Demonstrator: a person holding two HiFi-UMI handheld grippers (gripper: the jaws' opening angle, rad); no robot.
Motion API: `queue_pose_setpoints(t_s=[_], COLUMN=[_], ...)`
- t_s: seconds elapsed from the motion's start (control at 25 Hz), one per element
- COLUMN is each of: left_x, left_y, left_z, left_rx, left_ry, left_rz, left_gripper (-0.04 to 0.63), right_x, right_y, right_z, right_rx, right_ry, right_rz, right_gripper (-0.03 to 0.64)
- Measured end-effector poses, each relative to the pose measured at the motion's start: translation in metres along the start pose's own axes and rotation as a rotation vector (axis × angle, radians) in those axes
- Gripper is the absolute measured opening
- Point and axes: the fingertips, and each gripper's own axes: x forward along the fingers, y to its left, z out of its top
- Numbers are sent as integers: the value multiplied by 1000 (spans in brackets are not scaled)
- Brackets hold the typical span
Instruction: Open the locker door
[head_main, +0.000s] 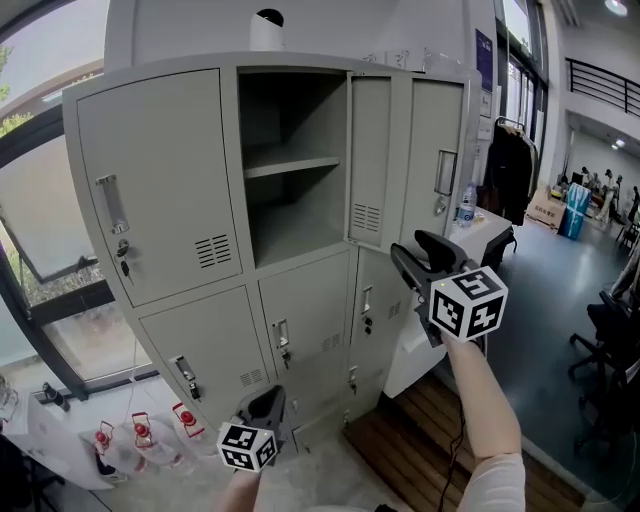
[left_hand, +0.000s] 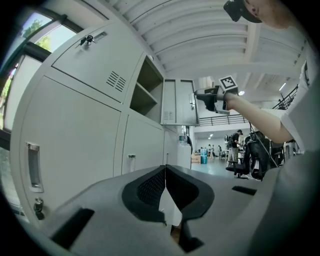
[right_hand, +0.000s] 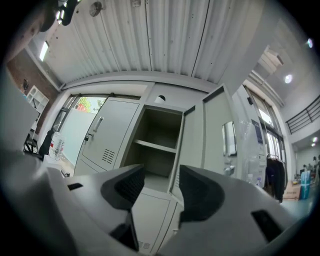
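With the upper-middle locker door (head_main: 370, 160) already swung wide, the opening looks done and only a withdrawal seems left; the right tongs (head_main: 418, 250), raised on an outstretched forearm (head_main: 480, 400) just beside the door's lower corner, gape empty, while the left tongs (head_main: 265, 405) hang low, closed on nothing

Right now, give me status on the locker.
Left gripper shut, empty. Right gripper open, empty. Locker door stands open. Nothing blocking.
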Motion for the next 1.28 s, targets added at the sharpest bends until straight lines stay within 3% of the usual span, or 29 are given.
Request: queue_pose_setpoints(t_s=[0.2, 0.56, 0.76, 0.92, 1.28], left_x=[-11, -19, -21, -26, -34], left_y=[16, 34, 38, 42, 45], left_z=[3, 2, -2, -6, -5], left_rx=[2, 11, 17, 15, 29], left_ry=[-11, -7, -9, -8, -30], left_rz=[46, 84, 98, 115, 136], left_gripper=[11, 11, 10, 11, 11], right_x=[6, -8, -15, -22, -31], right_y=[35, 108, 139, 168, 205], right_z=[-53, -142, -192, -212, -245], right_rx=[86, 145, 148, 193, 251], right_ry=[35, 65, 62, 55, 103], right_rz=[43, 57, 20, 46, 78], right_gripper=[207, 184, 121, 28, 12])
